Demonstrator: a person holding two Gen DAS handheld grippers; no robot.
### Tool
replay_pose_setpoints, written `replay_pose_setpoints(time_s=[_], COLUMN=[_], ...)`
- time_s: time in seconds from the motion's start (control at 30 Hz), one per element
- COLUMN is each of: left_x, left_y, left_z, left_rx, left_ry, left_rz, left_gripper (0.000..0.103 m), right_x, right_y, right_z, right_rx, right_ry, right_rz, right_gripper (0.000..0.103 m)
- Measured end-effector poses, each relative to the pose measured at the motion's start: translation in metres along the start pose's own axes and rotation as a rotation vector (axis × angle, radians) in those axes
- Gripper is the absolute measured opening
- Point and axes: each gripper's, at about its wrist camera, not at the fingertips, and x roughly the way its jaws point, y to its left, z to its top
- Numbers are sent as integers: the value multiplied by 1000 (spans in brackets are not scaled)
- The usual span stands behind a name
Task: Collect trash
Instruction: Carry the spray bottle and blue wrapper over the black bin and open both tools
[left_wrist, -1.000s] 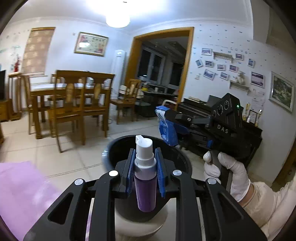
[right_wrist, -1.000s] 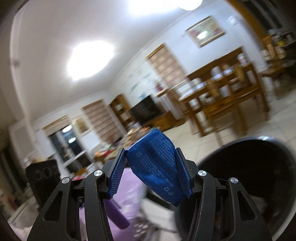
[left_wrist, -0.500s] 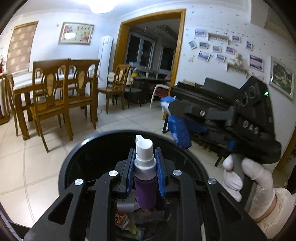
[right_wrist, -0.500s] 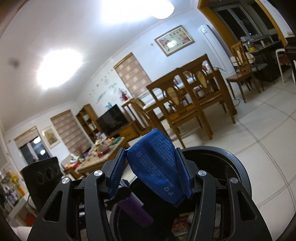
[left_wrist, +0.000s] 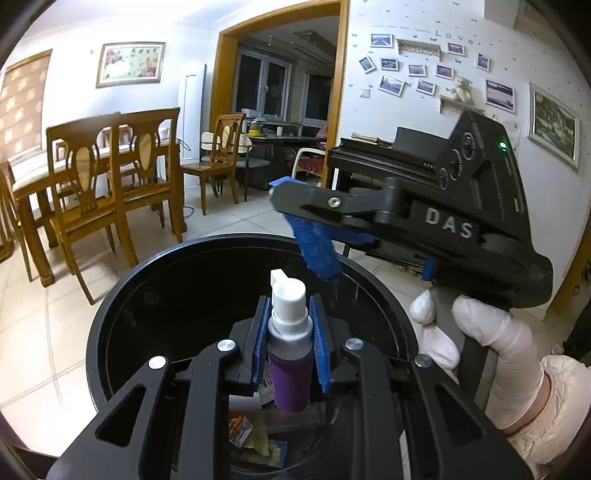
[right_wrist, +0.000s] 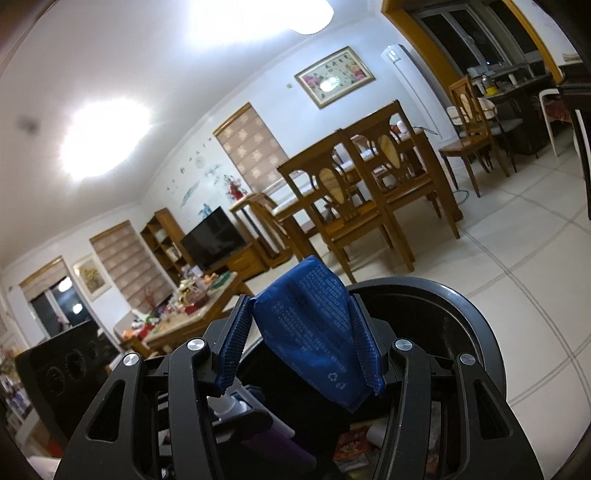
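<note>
Between left gripper (left_wrist: 289, 334) pads: spray bottle (left_wrist: 289, 354)

Your left gripper (left_wrist: 290, 341) over the bin (left_wrist: 110, 317), spray bottle (left_wrist: 289, 343) between its jaws — right gripper (right_wrist: 303, 349) alongside, packet (right_wrist: 314, 332) between its jaws, litter (left_wrist: 258, 439) beneath both.

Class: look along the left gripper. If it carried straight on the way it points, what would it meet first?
Probably the far inner wall of the black bin: the left gripper, shut on the purple spray bottle, points slightly downward over the bin's mouth. Depth is uncertain.
</note>
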Motion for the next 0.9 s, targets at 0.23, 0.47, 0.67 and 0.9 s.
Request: replay_pose_setpoints(time_s=[0.23, 0.47, 0.67, 0.9], left_x=[-5, -5, -4, -8], left_y=[3, 3, 4, 5], left_z=[3, 3, 4, 5], left_rx=[-9, -5, -14, 4], left_ry=[-17, -20, -15, -54], left_rz=[-1, 22, 41, 141], left_gripper=[23, 25, 41, 98], right_x=[-4, -2, -6, -18], right_y=[9, 8, 9, 6], right_z=[-8, -11, -16, -20], right_rx=[-12, 2, 30, 62], right_ry=[0, 9, -8, -38], right_rz=[-9, -8, -8, -9], right_gripper=[54, 67, 77, 94])
